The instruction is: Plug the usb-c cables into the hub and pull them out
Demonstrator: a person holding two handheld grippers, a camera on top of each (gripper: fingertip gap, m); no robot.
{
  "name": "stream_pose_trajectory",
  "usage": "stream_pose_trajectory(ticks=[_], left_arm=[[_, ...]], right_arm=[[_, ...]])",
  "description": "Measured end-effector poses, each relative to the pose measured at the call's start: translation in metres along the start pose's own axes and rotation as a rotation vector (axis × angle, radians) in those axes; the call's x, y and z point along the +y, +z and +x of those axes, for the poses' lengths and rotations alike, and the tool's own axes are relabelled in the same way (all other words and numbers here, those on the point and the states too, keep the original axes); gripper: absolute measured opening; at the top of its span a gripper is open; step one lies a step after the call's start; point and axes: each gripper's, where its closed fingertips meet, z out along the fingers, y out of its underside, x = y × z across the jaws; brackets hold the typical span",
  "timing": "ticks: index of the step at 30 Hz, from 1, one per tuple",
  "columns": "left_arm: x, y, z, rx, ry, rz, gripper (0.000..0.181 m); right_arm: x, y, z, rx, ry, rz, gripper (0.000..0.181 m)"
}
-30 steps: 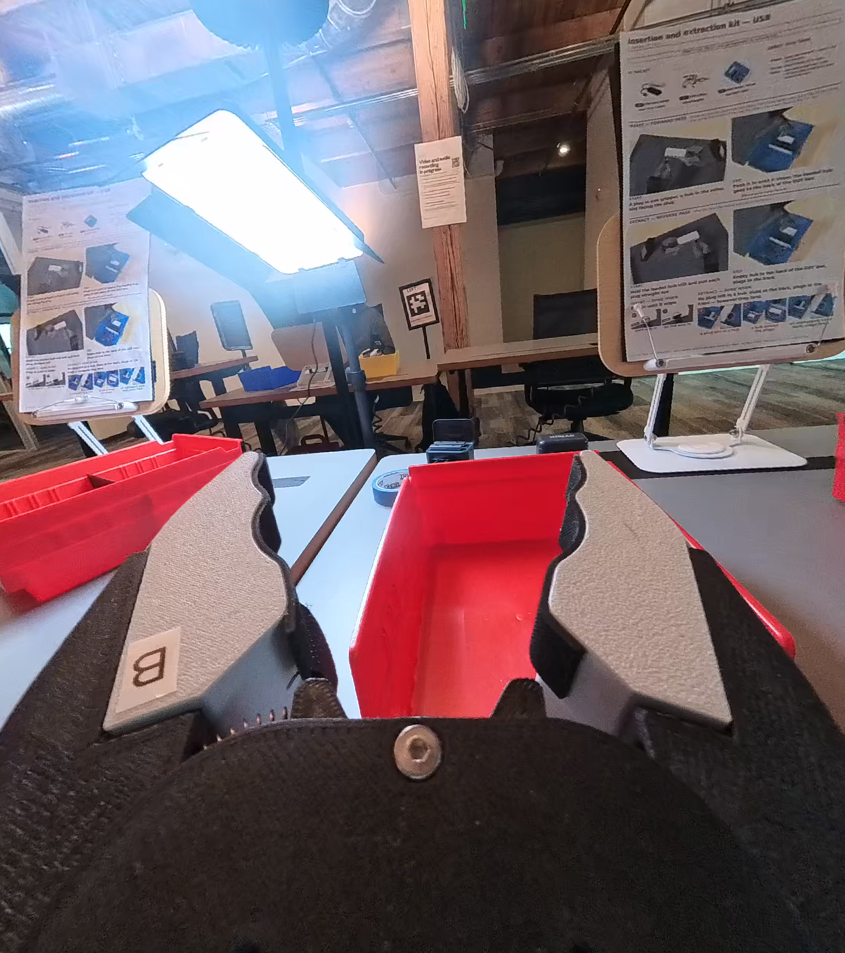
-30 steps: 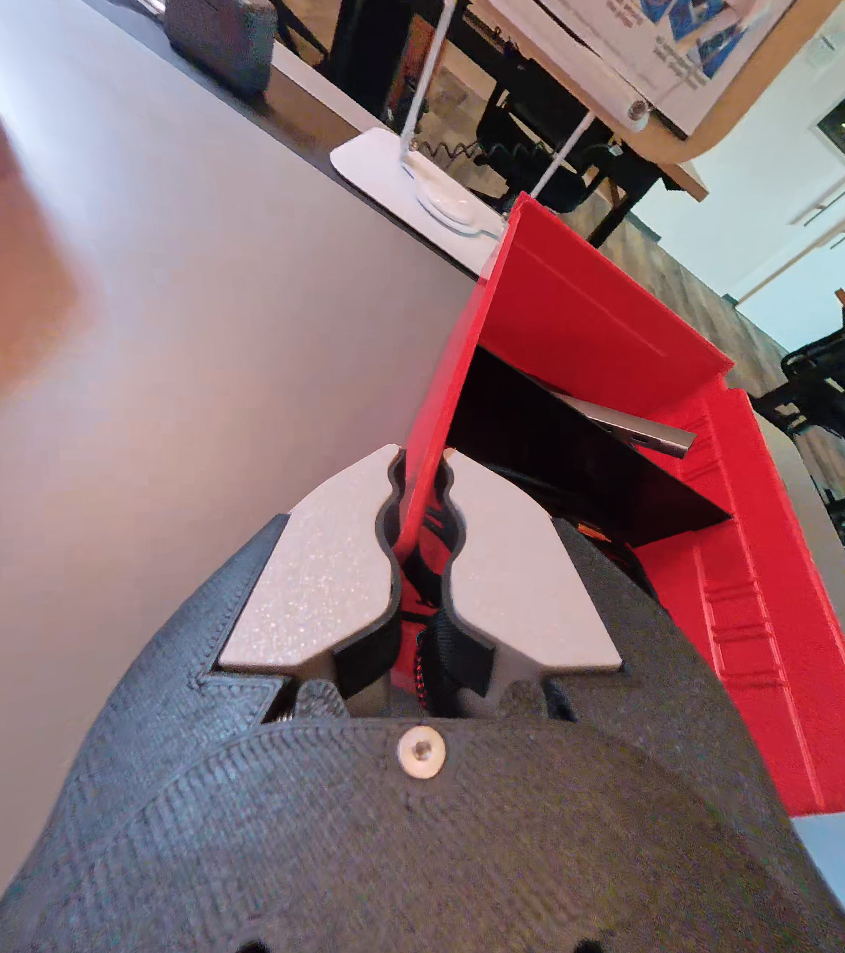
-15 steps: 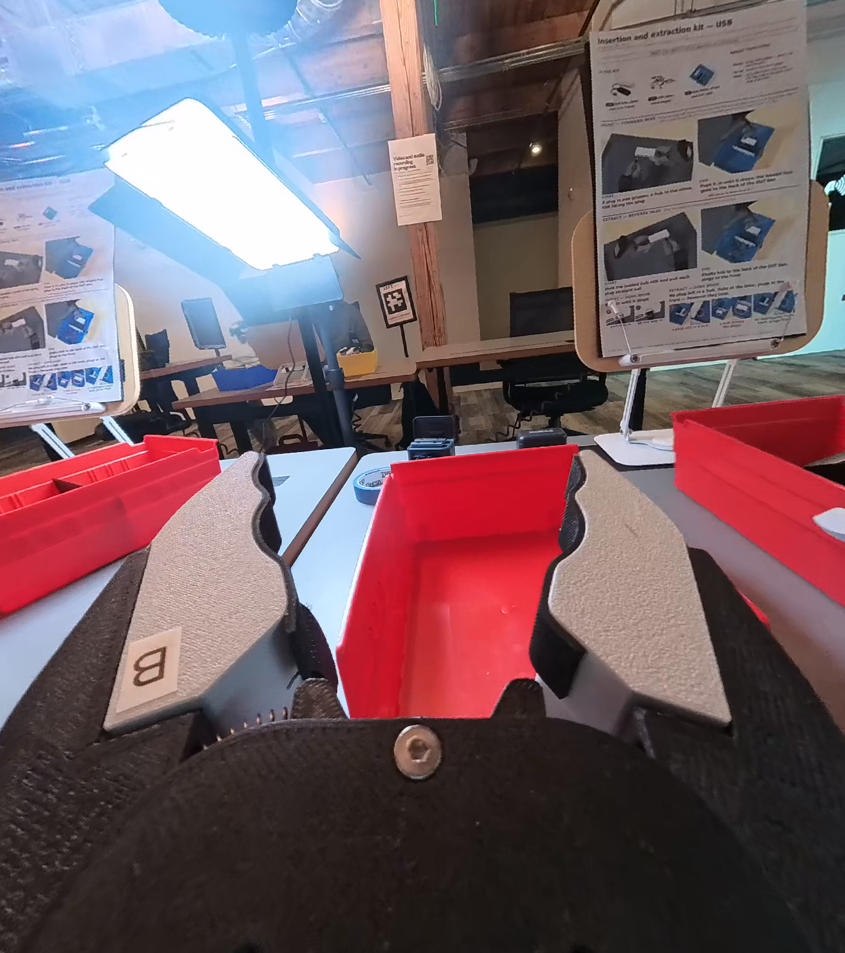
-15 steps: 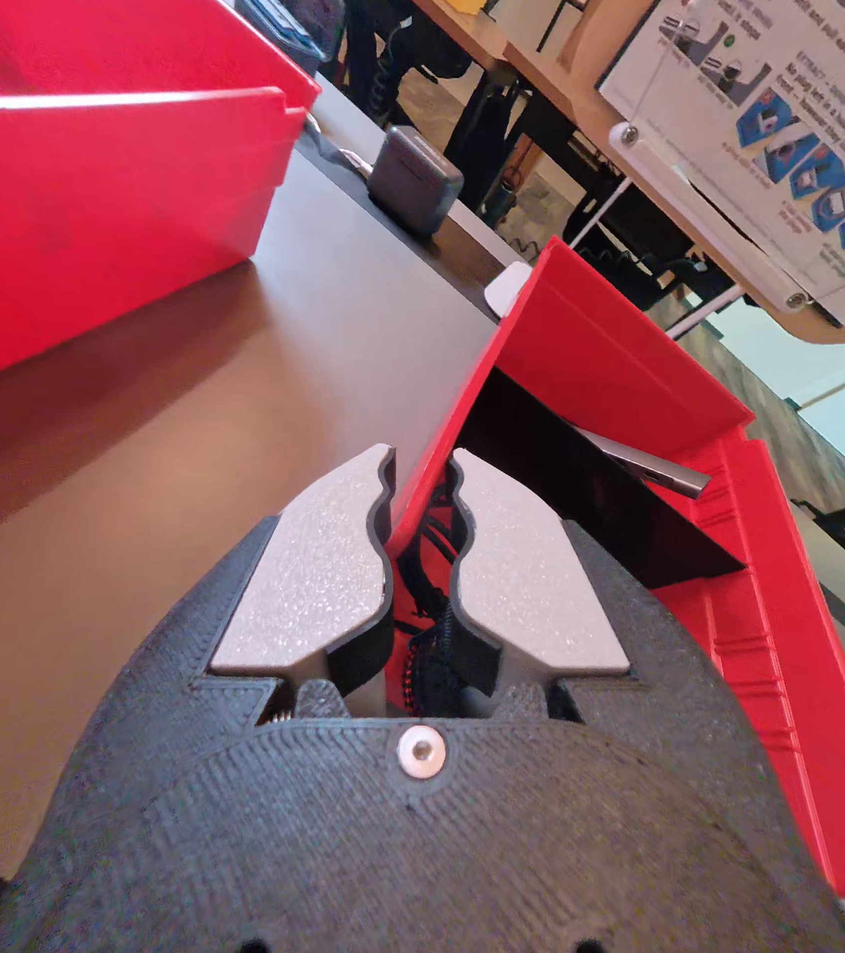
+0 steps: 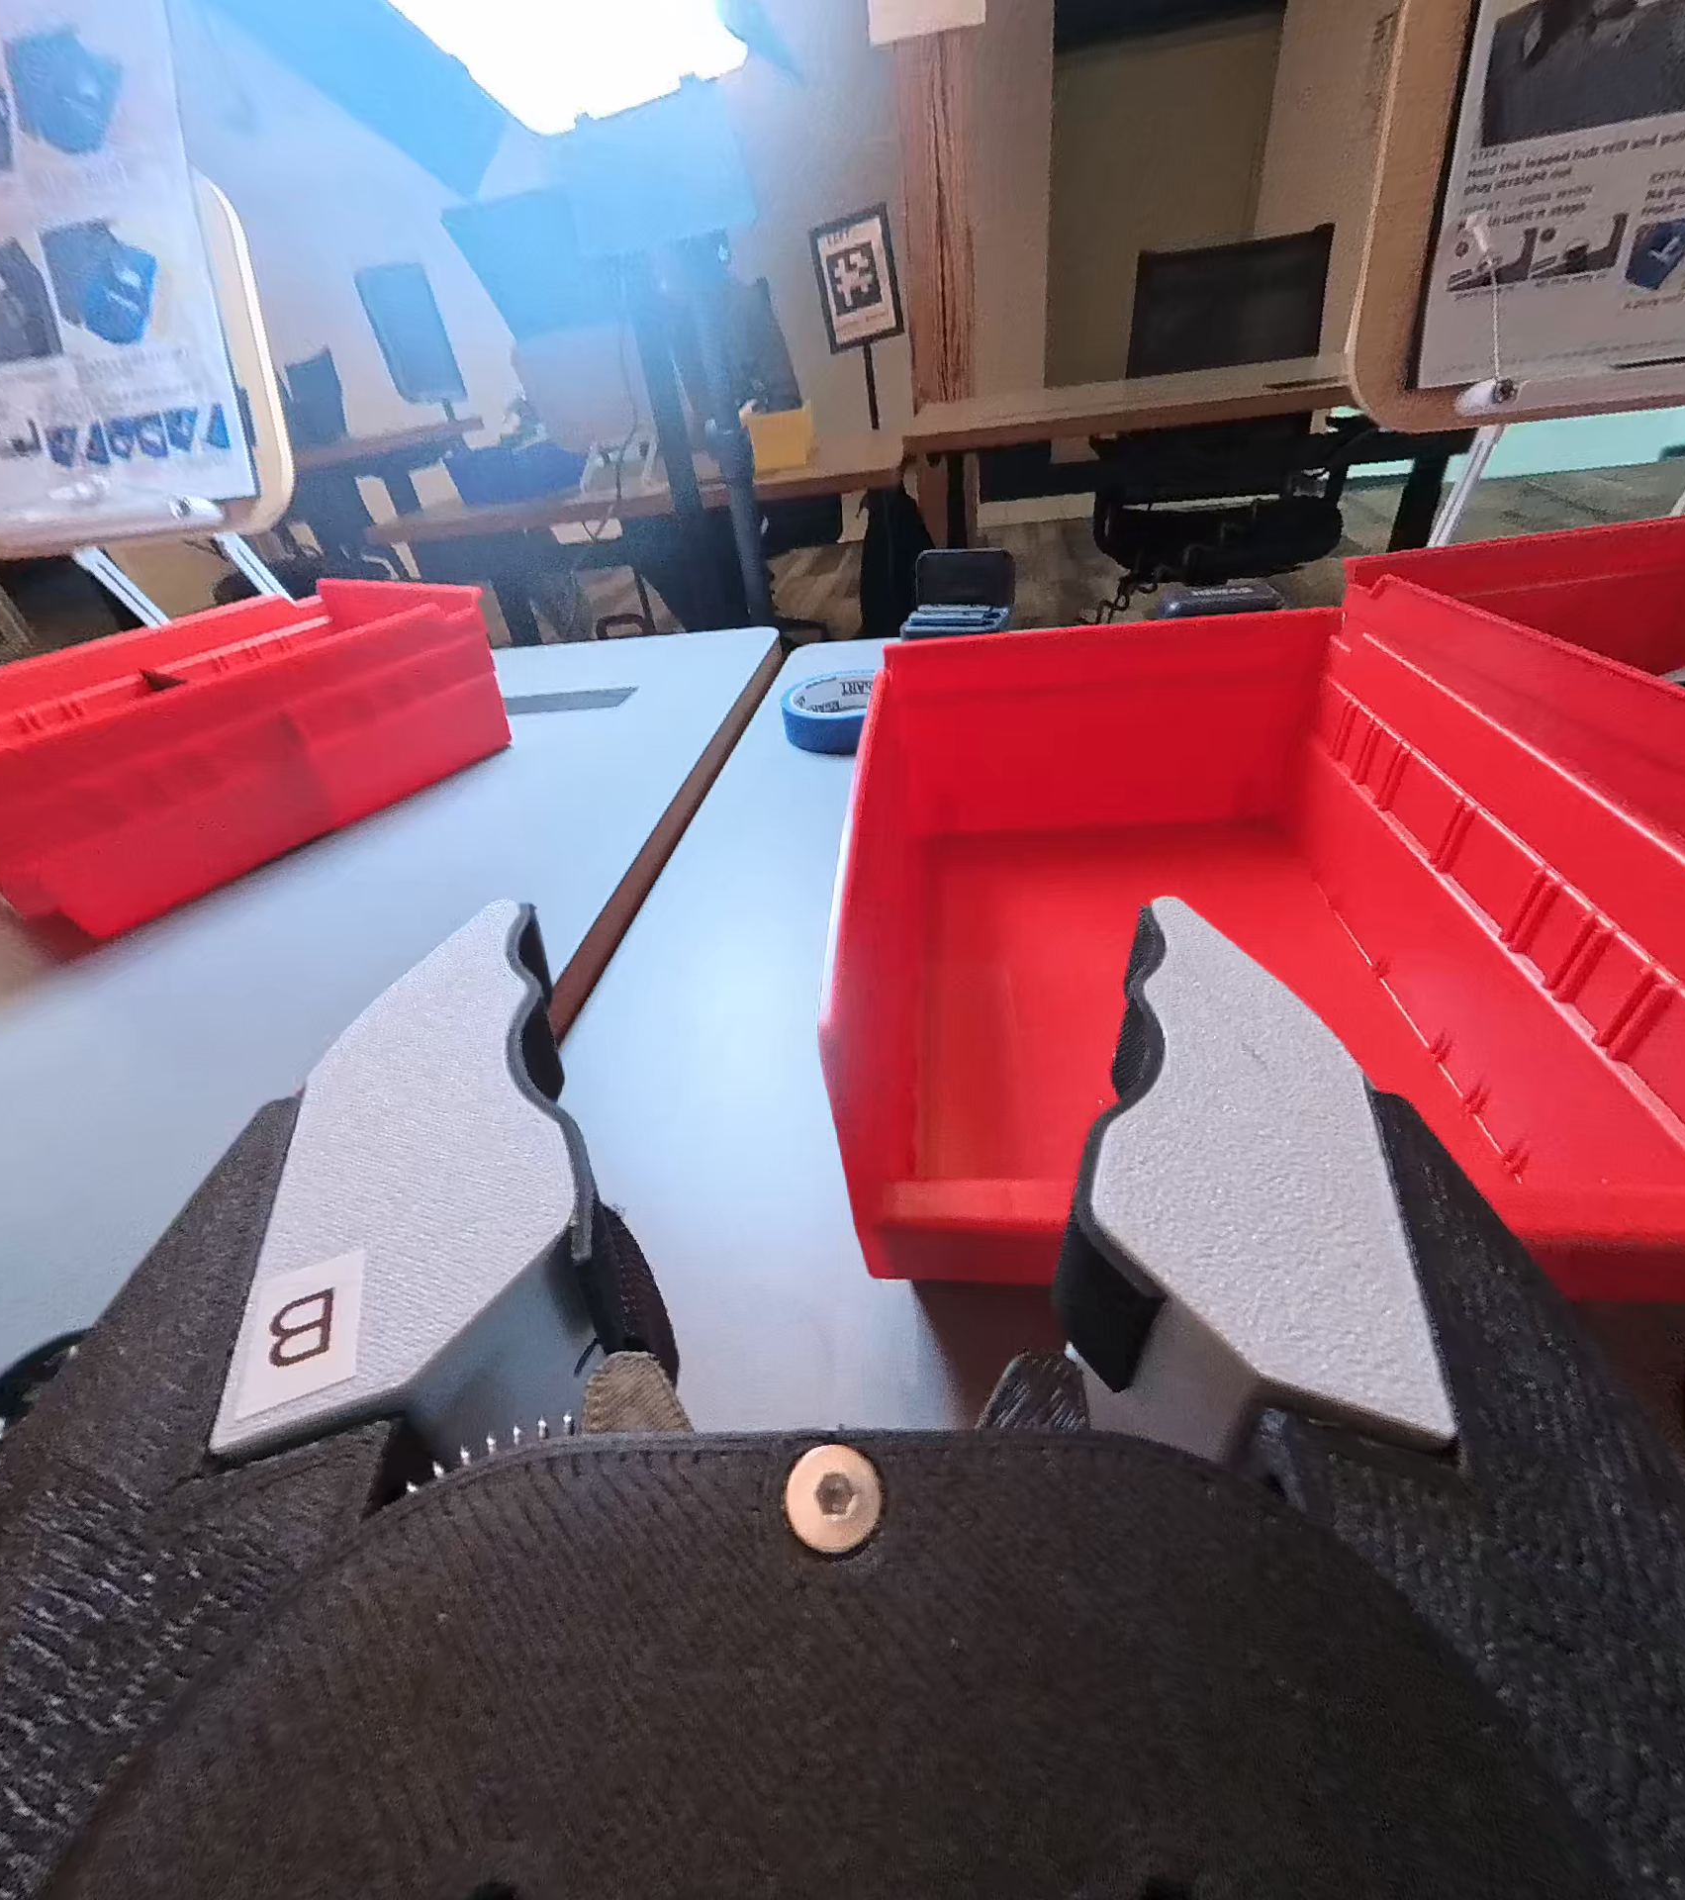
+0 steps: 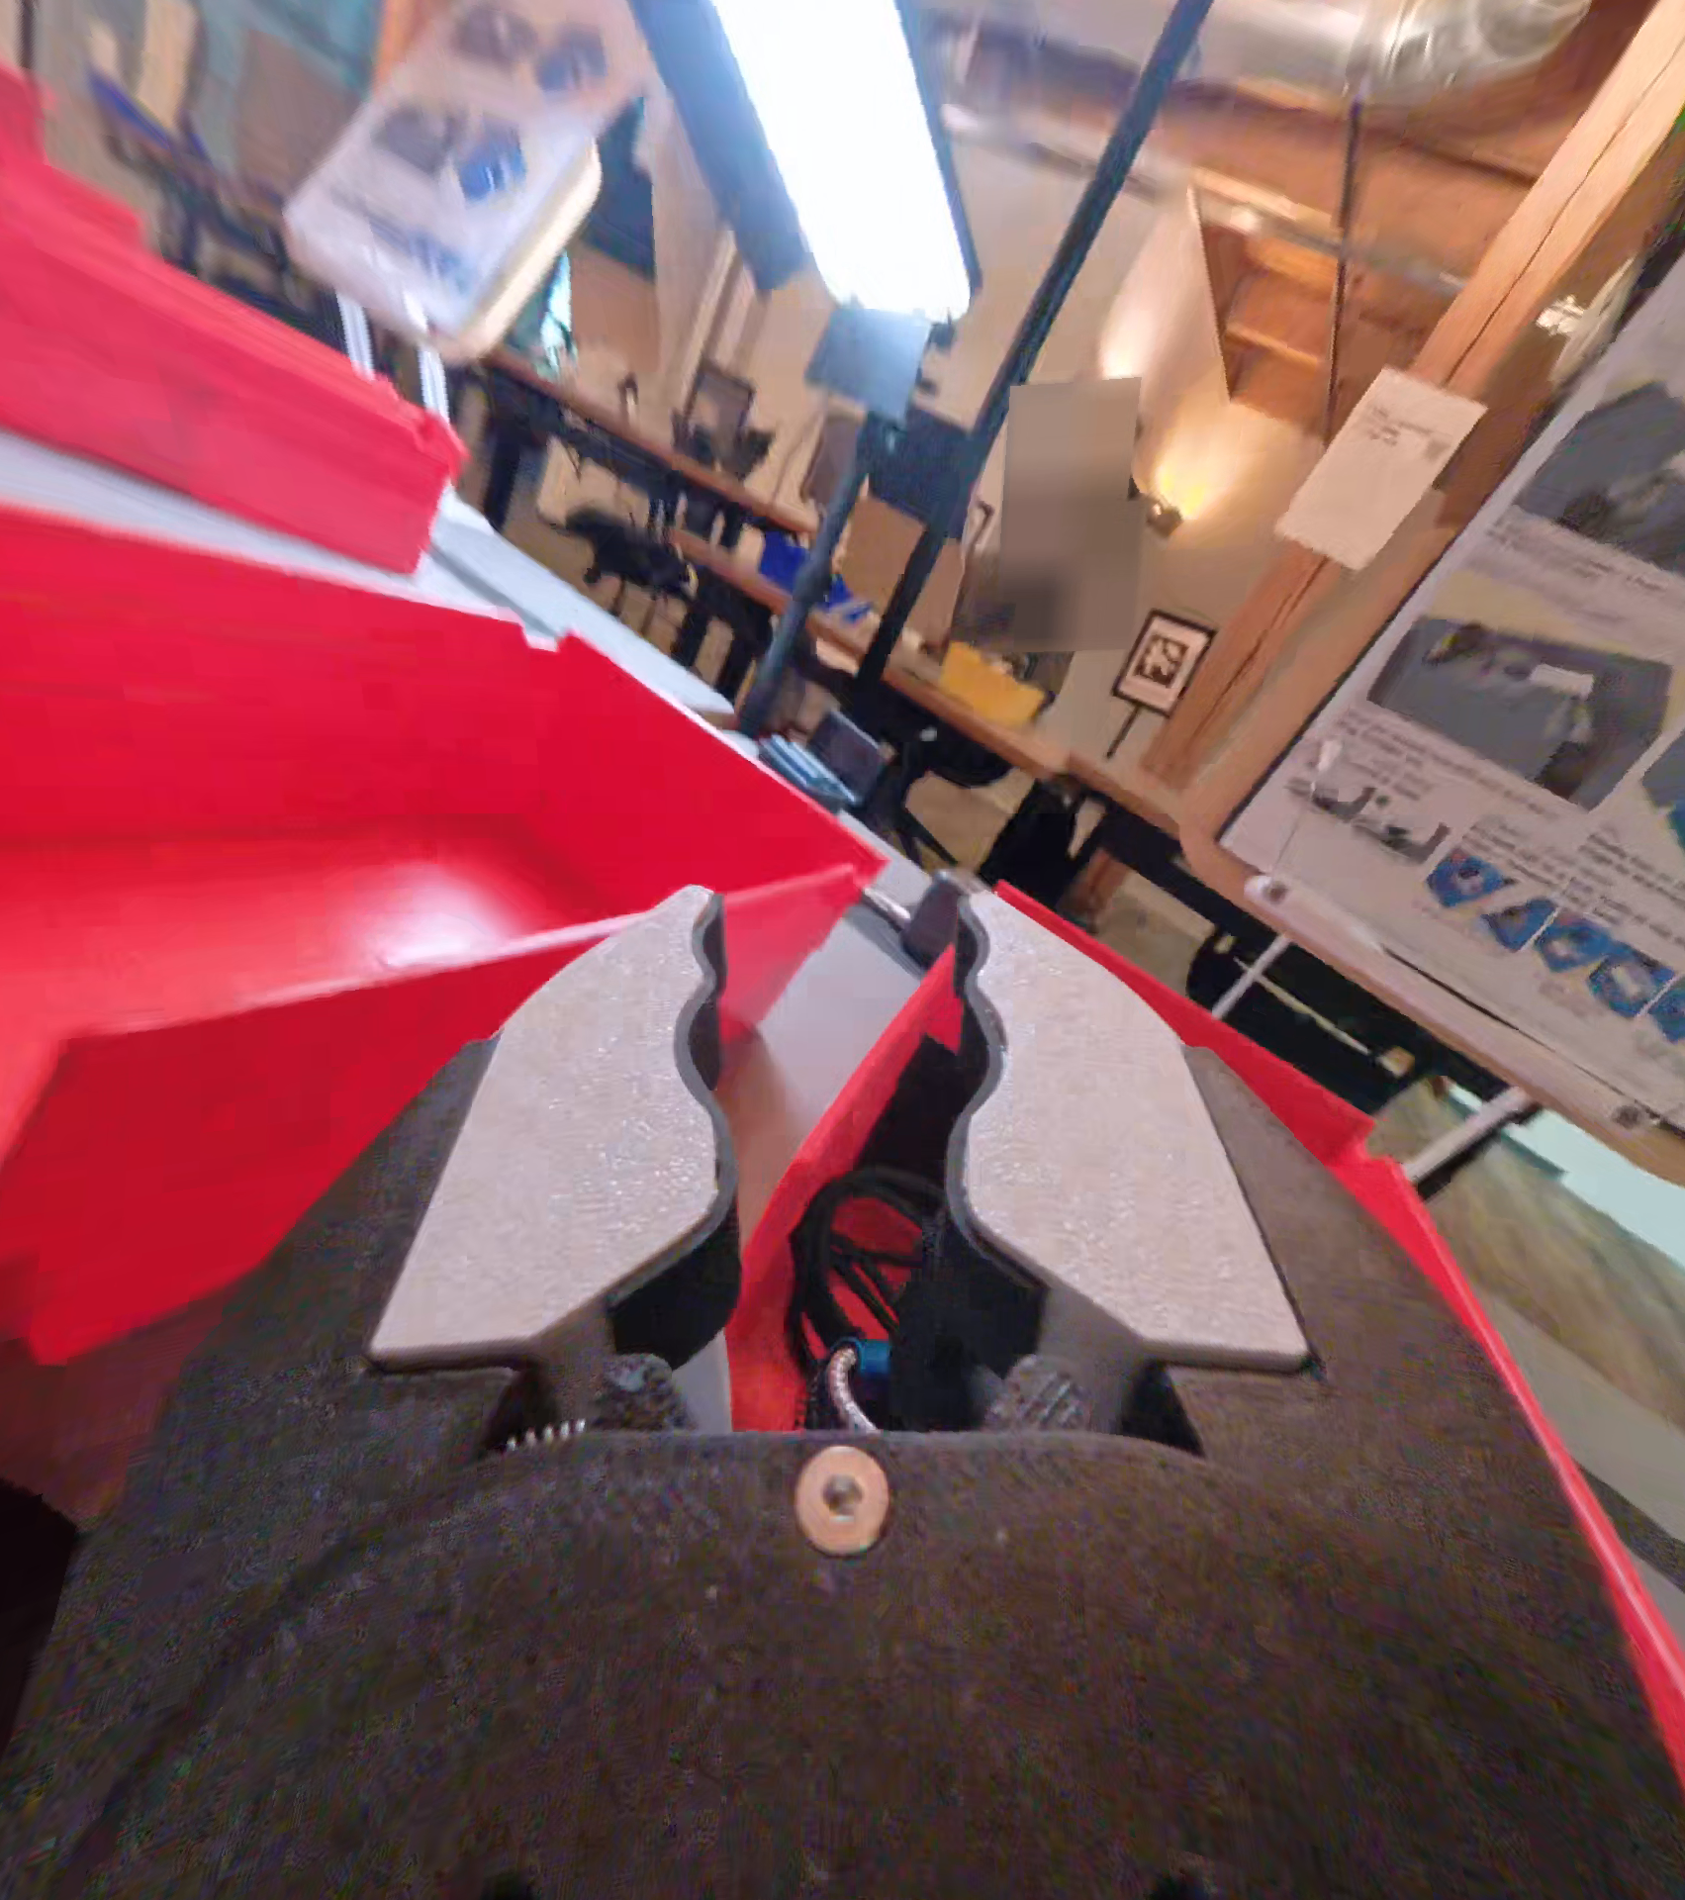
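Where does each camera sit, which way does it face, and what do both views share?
Left wrist view: sits on the left gripper, low over the grey table, facing the empty red bin; its own jaws show, wide open.
Right wrist view: sits on the right gripper, tilted, facing the wall of a second red bin with black cables inside; its jaws straddle that wall, apart.
Shared: the empty red bin, the instruction board.

Black cables (image 6: 843,1249) lie coiled inside a red bin (image 6: 1383,1213).
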Motion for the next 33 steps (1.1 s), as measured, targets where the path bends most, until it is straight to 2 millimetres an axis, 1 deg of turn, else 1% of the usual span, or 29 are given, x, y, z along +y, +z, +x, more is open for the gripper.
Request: stream_pose_trajectory(ticks=[2, 3, 4, 5, 6, 7, 8, 10, 11, 12, 13, 14, 15, 17, 18, 19, 21, 22, 24, 25, 26, 27, 28, 29, 30, 32, 33], left_arm=[[0.007, 0.004, 0.001, 0.021, -0.031, -0.001, 0.105], [0.011, 0.007, 0.002, 0.028, -0.05, -0.004, 0.103], [0.017, 0.011, 0.003, 0.032, -0.063, -0.013, 0.102], [0.024, 0.016, 0.003, 0.035, -0.075, -0.026, 0.101], [0.032, 0.02, 0.003, 0.035, -0.085, -0.044, 0.099], [0.04, 0.025, 0.004, 0.032, -0.092, -0.064, 0.097], [0.047, 0.029, 0.005, 0.028, -0.094, -0.081, 0.094], [0.057, 0.034, 0.01, 0.037, -0.074, -0.113, 0.075], [0.06, 0.035, 0.013, 0.039, -0.054, -0.13, 0.068], [0.063, 0.036, 0.014, 0.038, -0.032, -0.149, 0.058], [0.067, 0.036, 0.016, 0.041, -0.006, -0.179, 0.042], [0.069, 0.035, 0.013, 0.02, 0.013, -0.21, 0.032], [0.07, 0.032, 0.008, -0.013, 0.025, -0.233, 0.01], [0.07, 0.027, 0.016, 0.066, -0.015, -0.274, 0.006], [0.07, 0.026, 0.019, 0.088, -0.041, -0.286, 0.005], [0.071, 0.026, 0.018, 0.09, -0.043, -0.286, 0.009], [0.074, 0.031, 0.014, 0.049, -0.008, -0.256, 0.05], [0.077, 0.034, 0.012, 0.03, 0.009, -0.246, 0.063], [0.084, 0.041, 0.017, 0.033, 0.011, -0.25, 0.066], [0.086, 0.043, 0.021, 0.048, 0.007, -0.258, 0.064], [0.088, 0.045, 0.026, 0.057, 0.024, -0.276, 0.053], [0.088, 0.046, 0.029, 0.059, 0.05, -0.279, 0.033], [0.085, 0.047, 0.029, 0.037, 0.05, -0.271, 0.029], [0.081, 0.047, 0.03, 0.023, 0.033, -0.264, 0.022], [0.074, 0.046, 0.031, 0.013, 0.008, -0.238, 0.013], [0.045, 0.042, 0.029, -0.035, -0.007, -0.118, 0.002], [0.031, 0.038, 0.033, -0.041, 0.026, -0.086, 0.003]], right_arm=[[-0.027, -0.022, -0.007, -0.047, 0.177, 0.111, 0.066], [-0.037, -0.032, -0.014, -0.088, 0.295, 0.144, 0.084], [-0.044, -0.04, -0.023, -0.142, 0.411, 0.164, 0.098], [-0.048, -0.046, -0.035, -0.198, 0.513, 0.164, 0.105], [-0.047, -0.05, -0.047, -0.251, 0.585, 0.146, 0.107], [-0.042, -0.051, -0.062, -0.297, 0.614, 0.111, 0.107], [-0.033, -0.05, -0.077, -0.333, 0.602, 0.063, 0.108], [-0.012, -0.046, -0.103, -0.385, 0.529, -0.046, 0.109], [-0.006, -0.044, -0.108, -0.393, 0.525, -0.084, 0.106], [-0.004, -0.041, -0.108, -0.393, 0.535, -0.107, 0.101], [-0.002, -0.038, -0.107, -0.391, 0.548, -0.124, 0.096], [0.002, -0.035, -0.107, -0.391, 0.564, -0.154, 0.09], [0.008, -0.032, -0.108, -0.396, 0.585, -0.197, 0.088], [0.017, -0.028, -0.11, -0.407, 0.625, -0.269, 0.085], [0.02, -0.026, -0.11, -0.415, 0.642, -0.293, 0.081], [0.022, -0.024, -0.111, -0.42, 0.655, -0.31, 0.078], [0.025, -0.019, -0.11, -0.411, 0.67, -0.321, 0.076], [0.028, -0.016, -0.112, -0.411, 0.673, -0.343, 0.075], [0.038, -0.012, -0.119, -0.431, 0.655, -0.428, 0.071], [0.043, -0.011, -0.122, -0.437, 0.632, -0.472, 0.062], [0.048, -0.01, -0.124, -0.43, 0.601, -0.507, 0.047], [0.052, -0.009, -0.123, -0.403, 0.554, -0.526, 0.042], [0.056, -0.007, -0.119, -0.356, 0.489, -0.538, 0.037], [0.06, -0.006, -0.114, -0.314, 0.416, -0.543, 0.032], [0.061, -0.004, -0.109, -0.281, 0.362, -0.538, 0.029], [0.056, -0.002, -0.099, -0.247, 0.327, -0.501, 0.024], [0.053, 0.0, -0.091, -0.218, 0.303, -0.47, 0.021]])
